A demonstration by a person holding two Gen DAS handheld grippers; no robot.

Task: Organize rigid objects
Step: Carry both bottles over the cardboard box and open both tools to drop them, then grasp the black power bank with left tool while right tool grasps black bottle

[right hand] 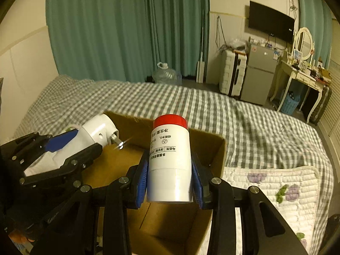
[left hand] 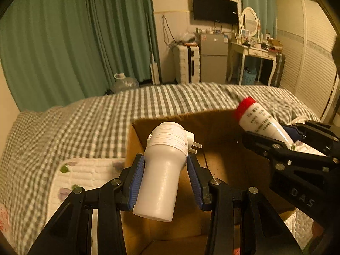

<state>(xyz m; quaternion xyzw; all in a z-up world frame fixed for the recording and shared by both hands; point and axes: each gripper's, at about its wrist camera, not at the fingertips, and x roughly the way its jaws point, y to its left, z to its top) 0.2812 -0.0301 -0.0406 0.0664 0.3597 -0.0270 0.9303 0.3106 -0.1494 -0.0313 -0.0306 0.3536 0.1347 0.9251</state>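
Plug prongs (left hand: 196, 147) – clearer, L view

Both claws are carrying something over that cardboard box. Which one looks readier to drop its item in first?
Probably the left claw. Its white plug-in device hangs over the open cardboard box. The right claw's red-capped bottle sits nearer the box's far rim, though it is close too.

My left tool (left hand: 165, 165) points forward and downward, its blue pads clamped on either side of a white cylinder with a plug. My right tool (right hand: 170, 170) is angled down the same way, pads pressed tight on a red-capped white bottle. The two tools sit side by side, near each other, fingers not touching.
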